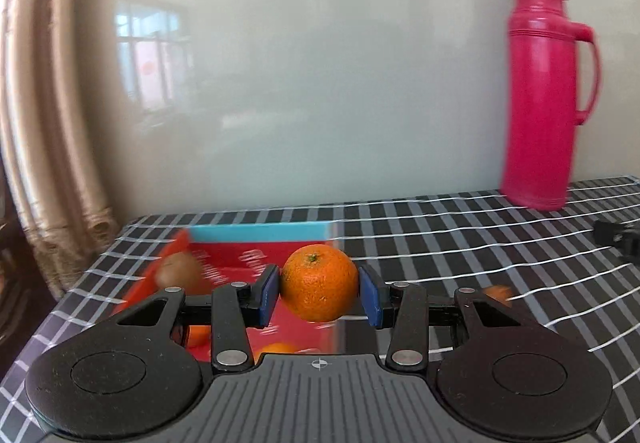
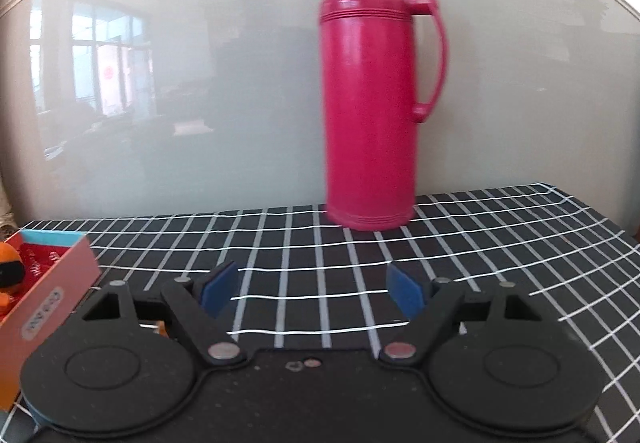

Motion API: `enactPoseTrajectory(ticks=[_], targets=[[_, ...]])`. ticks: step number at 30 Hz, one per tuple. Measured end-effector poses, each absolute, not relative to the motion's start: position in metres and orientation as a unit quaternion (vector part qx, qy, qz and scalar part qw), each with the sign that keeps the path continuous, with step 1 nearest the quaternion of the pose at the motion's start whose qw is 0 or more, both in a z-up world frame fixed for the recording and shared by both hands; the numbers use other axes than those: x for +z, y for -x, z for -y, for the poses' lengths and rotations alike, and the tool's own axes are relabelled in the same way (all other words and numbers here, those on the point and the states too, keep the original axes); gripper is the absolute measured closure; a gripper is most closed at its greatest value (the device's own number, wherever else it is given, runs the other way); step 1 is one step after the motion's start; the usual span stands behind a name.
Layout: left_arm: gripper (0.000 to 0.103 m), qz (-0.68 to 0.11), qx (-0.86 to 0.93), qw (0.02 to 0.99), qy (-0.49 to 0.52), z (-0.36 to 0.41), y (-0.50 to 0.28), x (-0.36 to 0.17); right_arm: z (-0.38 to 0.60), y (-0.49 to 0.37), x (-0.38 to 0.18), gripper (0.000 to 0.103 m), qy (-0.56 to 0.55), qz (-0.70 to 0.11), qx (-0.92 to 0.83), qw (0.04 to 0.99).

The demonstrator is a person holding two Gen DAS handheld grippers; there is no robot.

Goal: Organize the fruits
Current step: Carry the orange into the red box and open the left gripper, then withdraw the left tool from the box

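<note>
An orange (image 1: 319, 283) is sitting clamped between the blue pads of the left hand-held gripper (image 1: 319, 289), raised above the red box (image 1: 236, 259) that is lying on the checked worktop (image 1: 460, 243). The carry looks to be in its middle: the fruit is hanging over the box's right part, not yet set down. Inside the box, a brownish fruit (image 1: 178, 269), blurred, is lying at the left, and bits of more orange fruit (image 1: 198, 335) are peeking out beneath the gripper's arms, so some sorting seems already done. One more orange fruit (image 1: 496, 293) is waiting on the cloth to the right, partly hidden, and probably goes next. The right hand-held gripper (image 2: 312, 289) is hovering with its jaws apart and nothing between them, beside the box and facing a red flask (image 2: 372, 91).
</note>
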State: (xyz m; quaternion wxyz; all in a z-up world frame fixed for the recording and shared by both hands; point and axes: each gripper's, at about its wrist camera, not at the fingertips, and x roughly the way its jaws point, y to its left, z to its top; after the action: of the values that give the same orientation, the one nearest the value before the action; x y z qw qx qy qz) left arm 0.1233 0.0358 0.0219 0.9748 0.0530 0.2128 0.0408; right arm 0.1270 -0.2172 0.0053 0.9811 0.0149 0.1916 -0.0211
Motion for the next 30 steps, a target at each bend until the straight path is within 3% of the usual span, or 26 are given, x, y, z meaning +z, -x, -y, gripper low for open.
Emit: enactPoseTrajectory(ticks=[8,10,11,17,19,21,30], targets=[[0.058,-0.24,0.097,0.965,-0.032,-0.103,-0.117,0.005,0.182,-0.129,0.006,0.021,-0.005,-0.19,0.011,0.982],[0.032,-0.239,0.103,0.965,-0.035,-0.109,-0.113,0.002,0.175,-0.128,0.005,0.02,0.003,-0.19,0.015,0.982],[0.028,-0.235,0.105,0.966,-0.038,-0.111,-0.111,0.002,0.172,-0.128,0.005,0.02,0.006,-0.189,0.017,0.982],[0.024,-0.217,0.093,0.972,-0.009,-0.11,-0.096,0.012,0.169,-0.124,0.009,0.016,0.017,-0.183,0.02,0.983],[0.009,-0.199,0.1,0.975,-0.018,-0.106,-0.092,0.015,0.171,-0.122,0.01,0.013,0.022,-0.181,0.021,0.983],[0.005,-0.187,0.103,0.977,-0.026,-0.099,-0.088,0.017,0.175,-0.12,0.01,0.013,0.024,-0.178,0.027,0.983],[0.0,-0.182,0.117,0.976,-0.023,-0.092,-0.074,0.016,0.185,-0.12,0.006,0.013,0.028,-0.188,0.057,0.98]])
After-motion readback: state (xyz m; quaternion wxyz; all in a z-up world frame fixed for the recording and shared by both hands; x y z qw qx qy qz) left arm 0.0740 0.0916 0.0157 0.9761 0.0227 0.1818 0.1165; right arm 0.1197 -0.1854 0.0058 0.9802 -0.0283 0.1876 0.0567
